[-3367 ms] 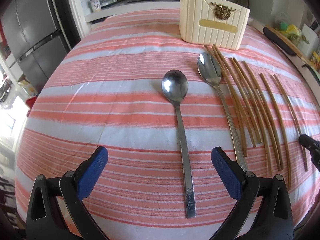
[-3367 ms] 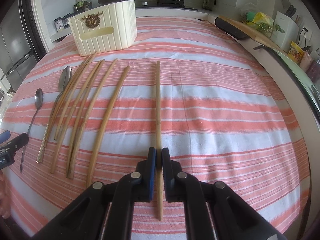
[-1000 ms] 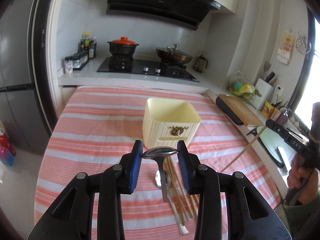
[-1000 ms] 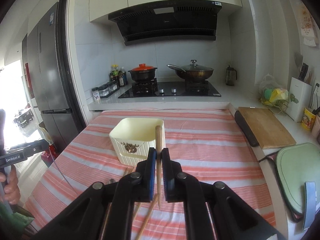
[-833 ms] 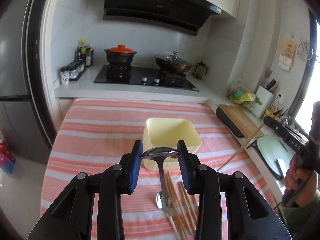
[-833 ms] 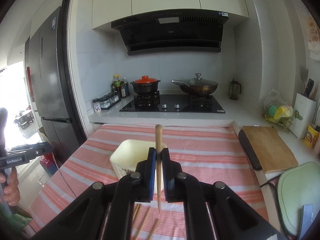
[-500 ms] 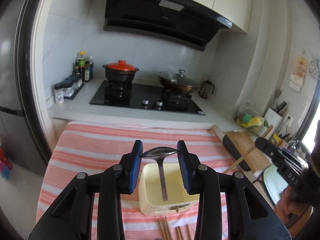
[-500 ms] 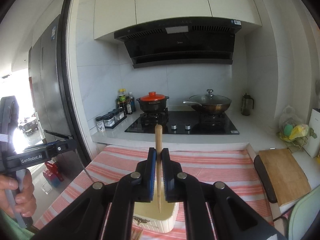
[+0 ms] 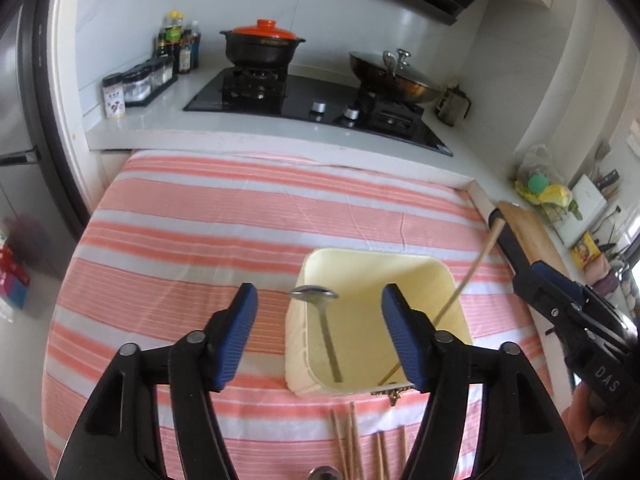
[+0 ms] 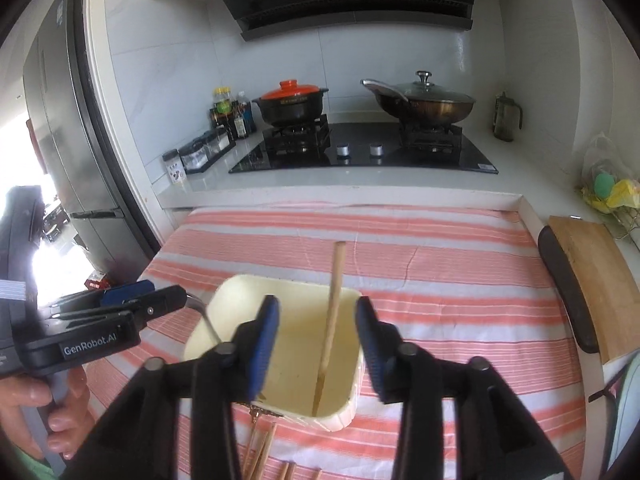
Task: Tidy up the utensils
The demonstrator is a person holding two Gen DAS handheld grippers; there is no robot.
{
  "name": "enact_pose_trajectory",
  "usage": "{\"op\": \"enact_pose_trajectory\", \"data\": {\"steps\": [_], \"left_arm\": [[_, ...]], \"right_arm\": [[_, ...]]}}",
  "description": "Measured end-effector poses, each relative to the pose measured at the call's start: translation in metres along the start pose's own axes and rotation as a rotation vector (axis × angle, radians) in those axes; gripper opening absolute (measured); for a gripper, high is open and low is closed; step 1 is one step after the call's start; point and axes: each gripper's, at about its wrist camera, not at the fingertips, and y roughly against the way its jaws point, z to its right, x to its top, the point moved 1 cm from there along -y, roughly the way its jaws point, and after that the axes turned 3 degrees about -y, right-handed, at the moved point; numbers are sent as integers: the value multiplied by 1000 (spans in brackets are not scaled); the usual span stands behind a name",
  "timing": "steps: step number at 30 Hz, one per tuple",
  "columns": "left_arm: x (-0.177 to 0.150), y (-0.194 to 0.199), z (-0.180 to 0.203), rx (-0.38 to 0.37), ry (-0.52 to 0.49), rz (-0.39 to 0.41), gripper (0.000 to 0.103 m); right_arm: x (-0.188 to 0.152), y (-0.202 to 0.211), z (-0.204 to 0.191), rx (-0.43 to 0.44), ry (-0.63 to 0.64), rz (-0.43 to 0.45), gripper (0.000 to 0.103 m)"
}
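A cream utensil holder (image 9: 420, 280) (image 10: 240, 296) stands on the striped tablecloth. A steel spoon (image 9: 324, 320) stands in it, bowl up, between but apart from the pads of my left gripper (image 9: 318, 332), whose jaws are opening. A wooden chopstick (image 10: 331, 312) (image 9: 472, 272) leans inside the holder, free between the pads of my right gripper (image 10: 316, 340), whose jaws are also opening. Both grippers hover just above the holder's near rim. More chopsticks (image 9: 352, 440) (image 10: 260, 456) lie on the cloth in front of the holder.
Behind the table a counter carries a black hob (image 9: 312, 100), a red-lidded pot (image 9: 262, 42), a lidded wok (image 9: 392, 74) and spice jars (image 9: 136, 84). A wooden cutting board (image 10: 588, 272) lies at the right edge. A fridge (image 10: 52, 120) stands left.
Both grippers moved forward over the holder and their jaws spread. The spoon and the chopstick left the pads and now stand inside the holder.
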Motion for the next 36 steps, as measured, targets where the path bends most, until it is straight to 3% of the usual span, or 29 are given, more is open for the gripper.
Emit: {"op": "enact_pose_trajectory", "data": {"steps": [5,10,17,21,28,36], "left_arm": [[-17,55,-1,19,-49,72,91],[-84,95,-11,30,-101,49,95],[-220,100,-42,77,-35,-63,95],[-270,89,-52,139,-8,-81,95],[-293,64,-52,195,-16,-79,95],[-297,46,-56,221,-25,-112,95]], "right_arm": [[1,50,-4,-8,45,88,49],[-40,94,-1,-28,91,106,54],[-171,126,17,-135,118,34,55],[-245,127,34,-229,100,-25,55],[-306,105,59,-269,51,-120,55],[-317,94,70,-245,2,-169,55]]}}
